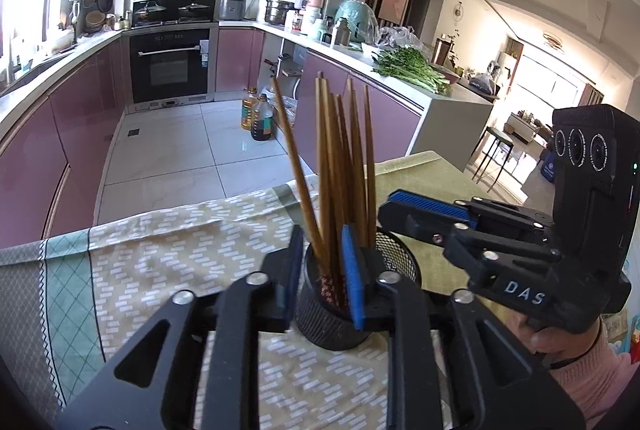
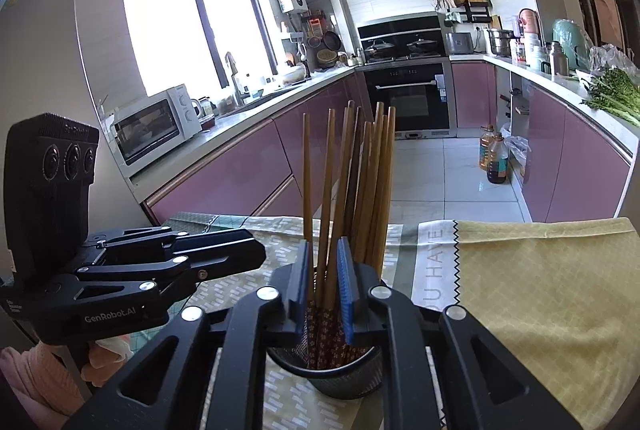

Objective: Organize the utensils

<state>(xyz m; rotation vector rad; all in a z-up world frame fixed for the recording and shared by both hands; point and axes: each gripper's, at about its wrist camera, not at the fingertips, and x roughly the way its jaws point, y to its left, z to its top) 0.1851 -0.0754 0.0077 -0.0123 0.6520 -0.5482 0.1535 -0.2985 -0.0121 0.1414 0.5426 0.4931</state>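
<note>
Scene: brown wooden chopsticks (image 2: 352, 185) standing in black mesh cup (image 2: 344, 374) | right gripper (image 2: 324, 294) loosely bracketing two | left gripper (image 1: 320, 282) spreading at cup | Risk: snagged sticks tipping cup.

Both wrist views look close, slightly downward — sharing chopsticks (image 1: 340, 165) and kitchen.

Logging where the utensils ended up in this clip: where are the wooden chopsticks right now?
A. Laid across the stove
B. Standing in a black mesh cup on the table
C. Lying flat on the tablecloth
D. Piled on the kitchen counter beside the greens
B: the chopsticks stand upright, fanned out, with their patterned ends down inside the black mesh cup that sits on the tablecloth.
</note>
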